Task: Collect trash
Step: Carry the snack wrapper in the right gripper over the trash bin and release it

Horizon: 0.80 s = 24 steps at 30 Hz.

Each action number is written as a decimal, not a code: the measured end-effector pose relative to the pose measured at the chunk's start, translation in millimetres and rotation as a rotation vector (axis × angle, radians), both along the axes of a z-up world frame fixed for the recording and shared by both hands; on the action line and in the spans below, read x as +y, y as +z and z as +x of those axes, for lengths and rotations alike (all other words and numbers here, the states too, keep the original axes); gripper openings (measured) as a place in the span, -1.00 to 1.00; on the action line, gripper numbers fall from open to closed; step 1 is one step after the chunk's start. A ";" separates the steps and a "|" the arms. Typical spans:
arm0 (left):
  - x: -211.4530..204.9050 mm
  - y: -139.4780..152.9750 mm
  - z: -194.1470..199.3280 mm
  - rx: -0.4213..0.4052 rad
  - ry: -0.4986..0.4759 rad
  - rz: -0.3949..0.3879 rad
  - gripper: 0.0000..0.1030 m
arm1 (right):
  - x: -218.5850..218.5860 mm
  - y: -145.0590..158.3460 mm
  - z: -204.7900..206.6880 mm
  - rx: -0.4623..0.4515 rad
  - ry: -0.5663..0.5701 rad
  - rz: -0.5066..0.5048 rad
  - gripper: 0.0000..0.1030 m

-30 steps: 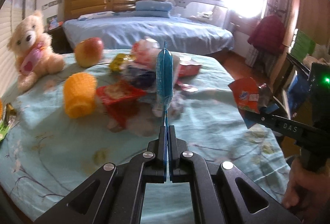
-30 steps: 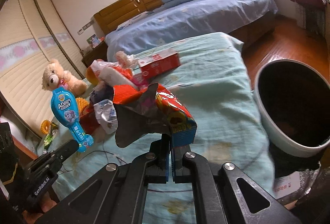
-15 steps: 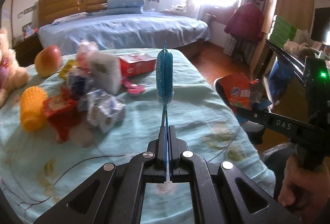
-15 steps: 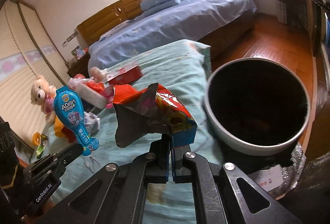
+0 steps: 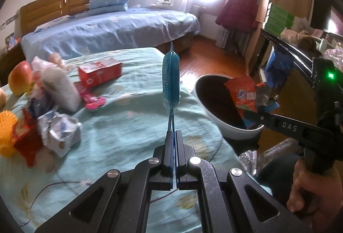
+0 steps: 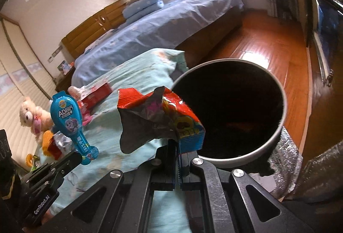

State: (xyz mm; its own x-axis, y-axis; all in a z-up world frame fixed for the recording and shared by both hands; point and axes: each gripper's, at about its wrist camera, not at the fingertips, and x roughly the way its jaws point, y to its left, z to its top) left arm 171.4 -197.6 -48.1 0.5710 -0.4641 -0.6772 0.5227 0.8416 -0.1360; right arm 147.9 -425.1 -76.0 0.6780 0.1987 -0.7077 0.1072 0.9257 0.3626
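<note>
- Left gripper (image 5: 173,136): jaws pinched together on a blue candy wrapper (image 5: 170,80), held upright.
- Right gripper (image 6: 177,147): jaws clamped on a red snack bag (image 6: 158,117); bare hand (image 5: 308,192) grips its handle.

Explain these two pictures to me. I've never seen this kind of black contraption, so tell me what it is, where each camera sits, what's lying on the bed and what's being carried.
No robot arm is present: a person holds a two-finger grasping tool in each hand, and each tool carries a fisheye camera looking forward along its fingers.

The left tool, seen from its own camera, is shut on a blue toy-shaped package, seen edge-on. The other camera shows its printed face.

The right tool is shut on an opened red snack bag, held by the rim of a white trash bin with a dark inside.

On the teal bedspread lie a red box, crumpled wrappers, an apple, a yellow spiky toy and a teddy bear.
</note>
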 end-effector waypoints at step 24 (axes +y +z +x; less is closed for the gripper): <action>-86.1 -14.4 54.4 0.059 -0.116 0.019 -1.00 | -54.3 -9.2 29.8 0.065 -0.065 -0.036 -0.98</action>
State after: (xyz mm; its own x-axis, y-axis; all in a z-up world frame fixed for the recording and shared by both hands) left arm 225.8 -283.6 -62.5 0.4733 -0.5114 -0.7172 0.6081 0.7788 -0.1540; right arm 177.7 -479.3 -85.2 0.6413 0.1294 -0.7563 0.1892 0.9286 0.3193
